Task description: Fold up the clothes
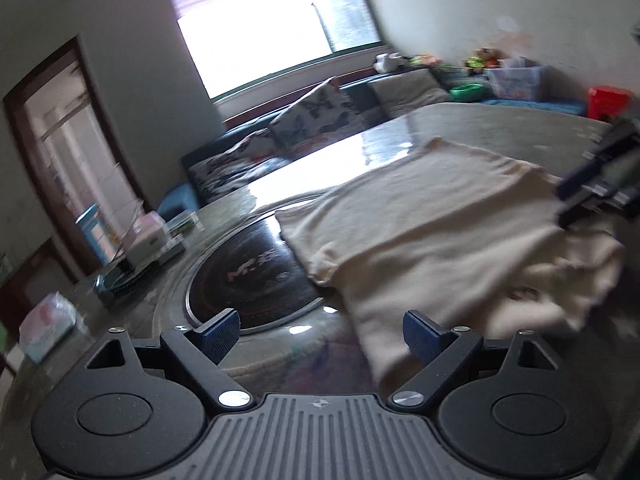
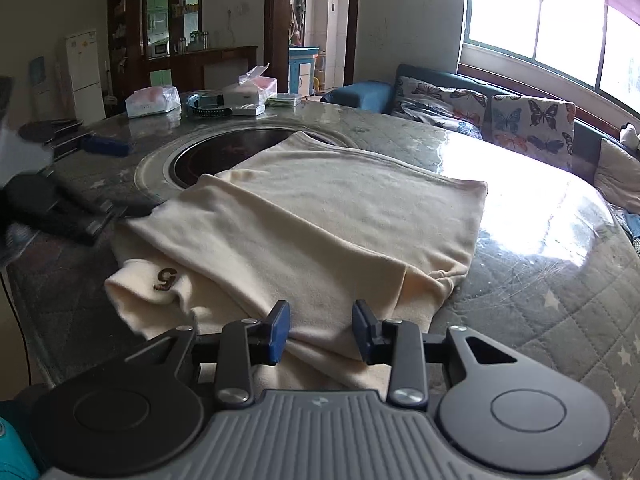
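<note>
A cream garment (image 2: 320, 216) lies partly folded on the round table, one layer laid over another, with a brown "5" mark (image 2: 165, 278) near its left corner. It also shows in the left wrist view (image 1: 440, 224), blurred. My left gripper (image 1: 322, 334) is open and empty, with its right finger over the garment's near edge. It also shows at the left of the right wrist view (image 2: 132, 210), at the garment's left corner. My right gripper (image 2: 321, 332) is open, its fingers astride the garment's near edge. It appears in the left wrist view (image 1: 568, 204) at the garment's far right.
A dark round cooktop (image 2: 224, 156) is set into the table's middle, partly under the garment. Tissue packs and boxes (image 2: 248, 92) stand at the far edge. A butterfly-print sofa (image 2: 500, 116) runs under the window. The quilted table cover (image 2: 560, 300) lies to the right.
</note>
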